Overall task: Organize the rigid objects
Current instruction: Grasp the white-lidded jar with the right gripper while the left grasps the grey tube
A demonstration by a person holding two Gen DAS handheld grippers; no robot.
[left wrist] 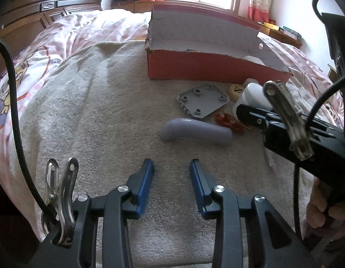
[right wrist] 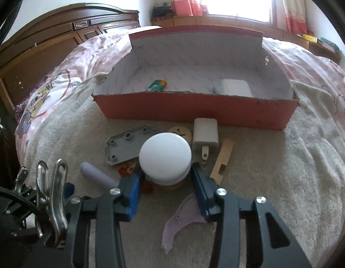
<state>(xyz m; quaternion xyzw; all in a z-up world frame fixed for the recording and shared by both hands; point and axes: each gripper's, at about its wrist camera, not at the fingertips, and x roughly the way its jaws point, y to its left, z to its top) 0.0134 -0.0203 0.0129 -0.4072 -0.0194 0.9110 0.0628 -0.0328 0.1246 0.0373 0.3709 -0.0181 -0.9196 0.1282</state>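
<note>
My right gripper [right wrist: 165, 174] is shut on a jar with a white round lid [right wrist: 165, 155], its blue pads pressing on both sides just under the lid. The left wrist view shows the same jar [left wrist: 252, 95] at the right. My left gripper [left wrist: 172, 169] hangs open over the beige towel [left wrist: 101, 111], nothing between its pads. Just ahead of it lies a lavender bent tube [left wrist: 194, 131]. Behind that is a grey plastic plate [left wrist: 203, 99]. The red cardboard box [right wrist: 194, 109] stands open beyond them, holding a green-orange packet [right wrist: 156, 84] and a white case [right wrist: 236, 87].
Near the jar lie a white charger [right wrist: 205, 135], a wooden strip [right wrist: 223, 158], a round wooden game piece [right wrist: 183, 131], a small red-orange item [right wrist: 127, 168] and a translucent purple shard [right wrist: 183, 218]. Pink bedding and a dark wooden headboard [right wrist: 72, 35] surround the towel.
</note>
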